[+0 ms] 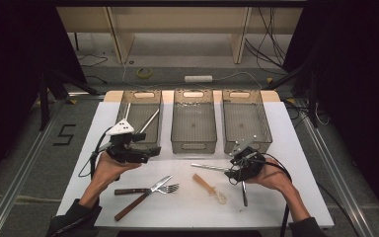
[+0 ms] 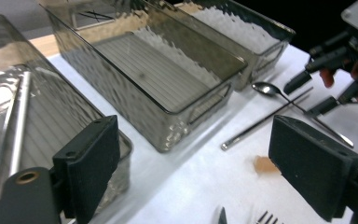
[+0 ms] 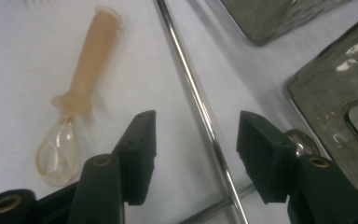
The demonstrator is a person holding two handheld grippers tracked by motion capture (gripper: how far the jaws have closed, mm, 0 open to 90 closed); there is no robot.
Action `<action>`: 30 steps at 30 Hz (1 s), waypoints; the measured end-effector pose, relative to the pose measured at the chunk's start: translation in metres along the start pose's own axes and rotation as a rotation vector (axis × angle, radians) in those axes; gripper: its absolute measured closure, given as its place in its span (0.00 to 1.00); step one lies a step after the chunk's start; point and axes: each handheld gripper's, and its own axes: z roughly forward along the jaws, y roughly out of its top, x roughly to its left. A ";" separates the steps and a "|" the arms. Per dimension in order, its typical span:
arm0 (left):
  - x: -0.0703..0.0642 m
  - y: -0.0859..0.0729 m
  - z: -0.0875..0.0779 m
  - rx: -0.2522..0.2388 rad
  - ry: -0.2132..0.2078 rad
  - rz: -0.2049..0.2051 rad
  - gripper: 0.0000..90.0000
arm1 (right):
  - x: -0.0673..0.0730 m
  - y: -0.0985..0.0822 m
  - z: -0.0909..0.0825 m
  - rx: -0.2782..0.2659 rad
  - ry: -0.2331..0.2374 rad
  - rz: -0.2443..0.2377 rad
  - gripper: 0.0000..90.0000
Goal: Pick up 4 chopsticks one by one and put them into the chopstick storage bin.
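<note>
Wooden-handled knife [image 1: 131, 206] lies nearest the desk's front edge, its blade crossing a wooden-handled fork [image 1: 148, 190] on the white desk [image 1: 276, 133]. Just right of them lies a translucent orange plastic spoon [image 1: 210, 188] (bowl toward the person).

Right gripper [image 1: 240, 165] is low over the desk's right side, jaws parted and empty. In the right gripper view a thin metal rod [image 3: 200, 112] runs between the pads, touching neither. A metal spoon [image 2: 279, 95] crosses that rod beneath the gripper.

Left gripper [image 1: 139, 154] hovers at the front edge of the left bin [image 1: 123, 106], jaws spread wide, nothing between them. Two metal rods [image 2: 14, 126] lie inside that bin. Middle bin [image 1: 193, 140] and right bin [image 1: 246, 140] stand beside it along the desk's back.
</note>
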 end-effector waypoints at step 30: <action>-0.038 -0.033 -0.001 0.006 -0.067 0.040 0.17 | -0.014 -0.004 0.019 0.113 -0.002 -0.011 0.77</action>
